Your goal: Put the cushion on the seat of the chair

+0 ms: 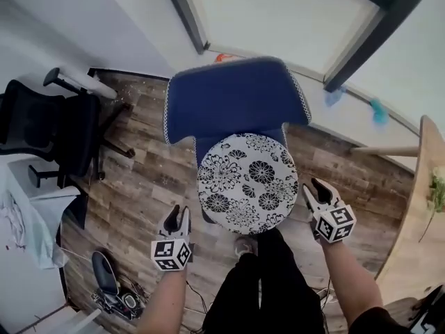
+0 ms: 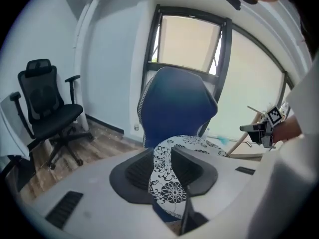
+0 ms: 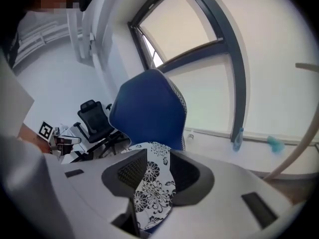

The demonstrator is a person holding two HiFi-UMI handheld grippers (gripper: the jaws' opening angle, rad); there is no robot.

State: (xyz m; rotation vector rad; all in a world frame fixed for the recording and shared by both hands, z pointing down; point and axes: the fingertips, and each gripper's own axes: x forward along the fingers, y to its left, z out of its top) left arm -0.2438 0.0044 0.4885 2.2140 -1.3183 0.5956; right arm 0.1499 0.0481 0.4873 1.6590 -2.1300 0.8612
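**Head view:** A round, flower-printed cushion (image 1: 247,183) lies flat on the seat of a blue chair (image 1: 229,99), just in front of the backrest. The left gripper (image 1: 178,213) hangs off the cushion's near-left edge, close beside it but with floor showing between. The right gripper (image 1: 313,186) sits just off the right edge. Both point toward the chair, with their jaws spread and nothing in them. A black office chair (image 1: 49,127) stands well apart on the left.

**Left gripper view:** The left gripper (image 2: 164,156) shows its two dark pads parted. The cushion (image 2: 167,183) appears through the gap, ahead of the jaws and not pinched by them. The blue chair (image 2: 177,103) rises behind it. The right gripper (image 2: 261,131) shows at the far right, level with the seat.

**Right gripper view:** The right gripper (image 3: 158,158) likewise has its jaws released. The cushion (image 3: 154,183) is framed between them but lies beyond the tips, with the chair (image 3: 147,108) behind. The left gripper (image 3: 60,141) is visible across the seat.

The cushion sits between the two grippers, forward and inward of each. Being round, it offers no long axis to line up on. The right gripper looks slightly the nearer. The placing appears done, and any final nudge would come inward from either side.
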